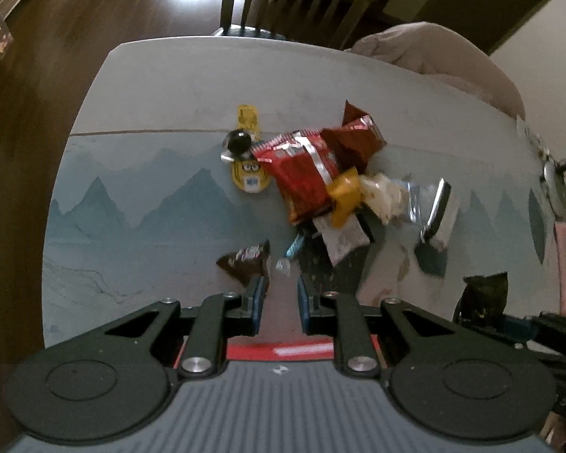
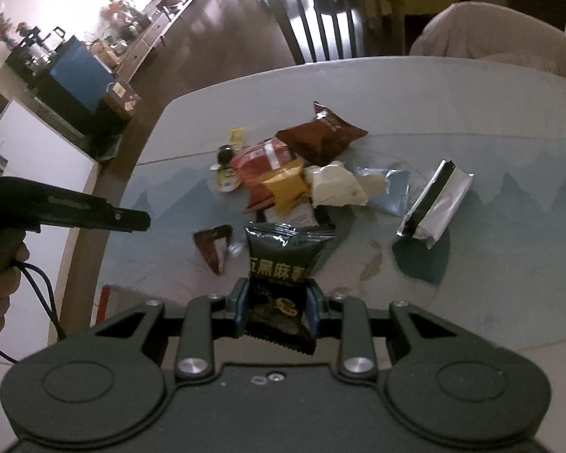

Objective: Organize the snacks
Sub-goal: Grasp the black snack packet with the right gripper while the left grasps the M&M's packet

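1. Right gripper (image 2: pixel 276 304) tilted steeply down over the tabletop's (image 2: pixel 490 283) near edge, jaws clenched on a black sesame snack packet (image 2: pixel 283 264).
2. Left gripper (image 1: pixel 281 294) also angled down, jaws nearly closed; a reddish thing sits between them, can't tell what.
3. Snack pile (image 1: pixel 313 177) mid-tabletop; silver wrapper (image 2: pixel 436 202) to its right.

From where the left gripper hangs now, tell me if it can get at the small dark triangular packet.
Probably yes. The small dark triangular packet lies alone on the table, just beyond the left gripper, with nothing over it. The jaws are nearly shut and would need to open first.
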Tool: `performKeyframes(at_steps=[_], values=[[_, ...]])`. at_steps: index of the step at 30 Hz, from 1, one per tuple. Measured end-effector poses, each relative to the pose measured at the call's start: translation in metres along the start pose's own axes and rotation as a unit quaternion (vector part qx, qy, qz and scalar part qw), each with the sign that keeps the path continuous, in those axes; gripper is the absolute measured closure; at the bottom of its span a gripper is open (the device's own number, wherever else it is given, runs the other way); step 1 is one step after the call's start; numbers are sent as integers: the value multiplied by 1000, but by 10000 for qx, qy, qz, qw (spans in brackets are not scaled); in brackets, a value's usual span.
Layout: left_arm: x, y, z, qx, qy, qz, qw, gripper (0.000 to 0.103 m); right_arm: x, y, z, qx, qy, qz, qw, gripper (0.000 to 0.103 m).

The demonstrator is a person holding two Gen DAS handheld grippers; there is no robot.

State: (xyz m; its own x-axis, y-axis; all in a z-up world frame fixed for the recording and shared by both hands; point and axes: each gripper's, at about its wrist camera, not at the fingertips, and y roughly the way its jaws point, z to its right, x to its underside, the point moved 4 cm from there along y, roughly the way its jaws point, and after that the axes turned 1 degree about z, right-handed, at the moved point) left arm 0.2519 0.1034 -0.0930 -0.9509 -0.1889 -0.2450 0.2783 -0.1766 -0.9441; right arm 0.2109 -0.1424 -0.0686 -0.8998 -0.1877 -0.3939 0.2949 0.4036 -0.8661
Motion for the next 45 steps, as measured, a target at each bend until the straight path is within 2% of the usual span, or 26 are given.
performKeyframes(at_steps=[6,10,12,13,14,16,18,20,26,31,33,35,41,45], values=[[7,16,2,-174,250,-278,9991,84,16,-7,-5,-63,-76,37,9999,73],[1,41,1,-407,264,-444,9978,82,20,-4,-2,-175,-46,7,9998,73],[-4,59,2,-502,290,-617,9964,72,20,0,1,-207,-31,-8,9998,73],[-6,66,1,-551,285,-683,9957,63,20,1,2,-237,-17,-13,9997,73],[-10,75,1,-582,287,-735,9952,49,19,3,4,-271,-8,-22,9996,73],[-16,90,-1,-691,303,-795,9940,33,15,7,7,-325,-11,-45,9995,73],[-21,108,-4,-902,323,-946,9909,33,12,11,11,-365,-7,-81,9993,73],[-26,123,-7,-1004,272,-1109,9884,33,9,17,13,-379,-2,-121,9992,73],[-32,154,-16,-968,163,-1601,9822,34,-4,35,19,-430,26,-219,9988,73],[-31,163,-21,-985,221,-1699,9803,39,-9,42,18,-473,7,-271,9985,73],[-31,165,-21,-996,254,-1640,9811,47,-10,44,18,-473,10,-279,9985,73],[-30,167,-22,-973,251,-1654,9811,68,-11,46,17,-476,12,-291,9984,73],[-25,162,-27,-902,195,-1527,9840,81,-11,47,18,-445,25,-303,9985,73],[-23,153,-29,-923,145,-1366,9862,84,-9,45,19,-404,61,-286,9988,73]])
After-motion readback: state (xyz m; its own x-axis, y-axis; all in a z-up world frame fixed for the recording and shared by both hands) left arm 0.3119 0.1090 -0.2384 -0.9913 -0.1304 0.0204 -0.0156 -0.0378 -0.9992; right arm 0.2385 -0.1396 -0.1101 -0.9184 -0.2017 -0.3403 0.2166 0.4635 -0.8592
